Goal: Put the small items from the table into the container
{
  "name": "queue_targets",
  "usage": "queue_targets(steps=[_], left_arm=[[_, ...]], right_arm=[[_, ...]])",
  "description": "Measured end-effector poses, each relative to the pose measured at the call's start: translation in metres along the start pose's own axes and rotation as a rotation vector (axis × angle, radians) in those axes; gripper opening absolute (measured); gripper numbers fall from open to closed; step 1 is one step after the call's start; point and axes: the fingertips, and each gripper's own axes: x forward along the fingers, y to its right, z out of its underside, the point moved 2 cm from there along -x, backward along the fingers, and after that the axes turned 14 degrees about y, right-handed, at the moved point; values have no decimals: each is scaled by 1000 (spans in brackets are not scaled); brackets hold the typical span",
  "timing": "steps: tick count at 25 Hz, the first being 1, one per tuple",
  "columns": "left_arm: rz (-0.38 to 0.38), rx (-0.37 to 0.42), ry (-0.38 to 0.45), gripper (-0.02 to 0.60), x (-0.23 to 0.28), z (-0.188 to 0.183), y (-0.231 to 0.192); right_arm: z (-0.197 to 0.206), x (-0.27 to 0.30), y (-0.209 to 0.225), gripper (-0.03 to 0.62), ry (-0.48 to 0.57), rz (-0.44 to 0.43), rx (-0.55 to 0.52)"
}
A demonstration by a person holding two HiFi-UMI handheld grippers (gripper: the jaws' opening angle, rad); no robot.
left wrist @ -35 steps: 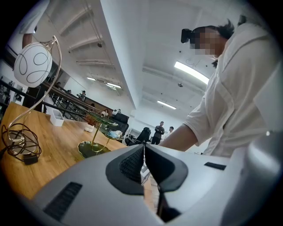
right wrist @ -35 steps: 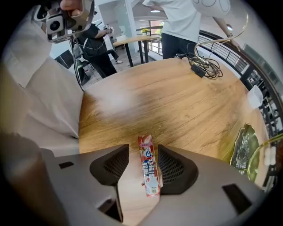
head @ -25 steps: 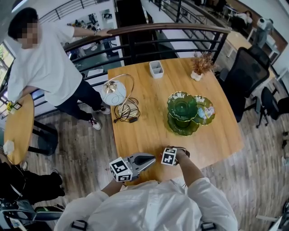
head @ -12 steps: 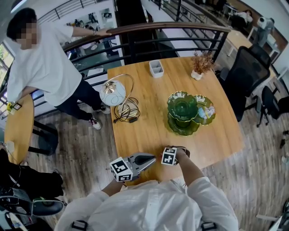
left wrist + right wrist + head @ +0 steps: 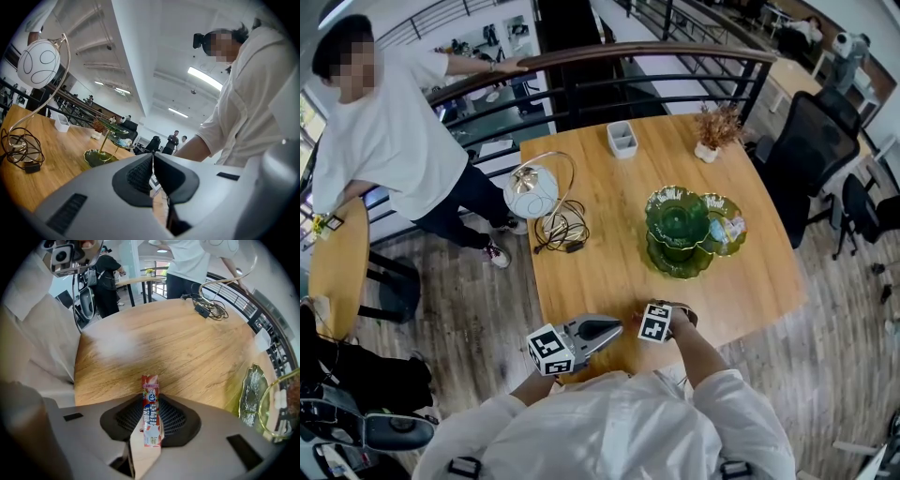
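- The pick-up step is judged to be in hand: a candy stick (image 5: 150, 394) in a red-and-white wrapper is seen between the pads of the right hand-held gripper (image 5: 151, 420), whose jaws are closing, with both pads lying against its sides.
- The stick is held upright along the jaws, its top end projecting past the tips towards the worktop (image 5: 154, 343); whether it is clear of the wood cannot be told.
- In the head view the right hand-held gripper (image 5: 659, 323) is pointed steeply down at the near edge of the worktop (image 5: 600, 262), so the stick itself is hidden there.
- The left hand-held gripper (image 5: 153, 161) is held level beside it with its jaws pressed together and nothing between them; it is seen at the near edge too (image 5: 605, 330).
- The green tiered dish (image 5: 678, 230) stands well apart, towards the far right of the worktop, with a few wrapped items already in its side bowl; it is taken to be the container, though a small white box (image 5: 622, 141) at the far edge could also serve.
- The next move is judged to call for a firm pinch, a lift, a carry across to the dish and a release over a bowl without the stem being knocked.
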Motion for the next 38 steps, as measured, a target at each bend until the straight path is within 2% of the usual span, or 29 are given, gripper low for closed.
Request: queue_targets(steps=[5,9,15,21,24,33,38], left_arm=[[9,-4,8,9,5,1,-1],[17,-7,5,9,9,1,2],[25,-1,-3,8,12,4,7],[45,8,-15,8,21,5,14],[56,11,-19,9,26,6,20],[77,19,-32,9,38,12,32],[85,24,-34,8,45,13,36]], right_arm=[[-5,-20,17,106,125,66,119],[-1,-33,26,106,183,116,195],[1,-49,30,106,248,167,254],[-7,-75,33,106,392,222,351],[-6,-86,34,106,433,247,375],[-24,-148,42,106,663,334,446],[-31,-175,46,106,749,366,453]])
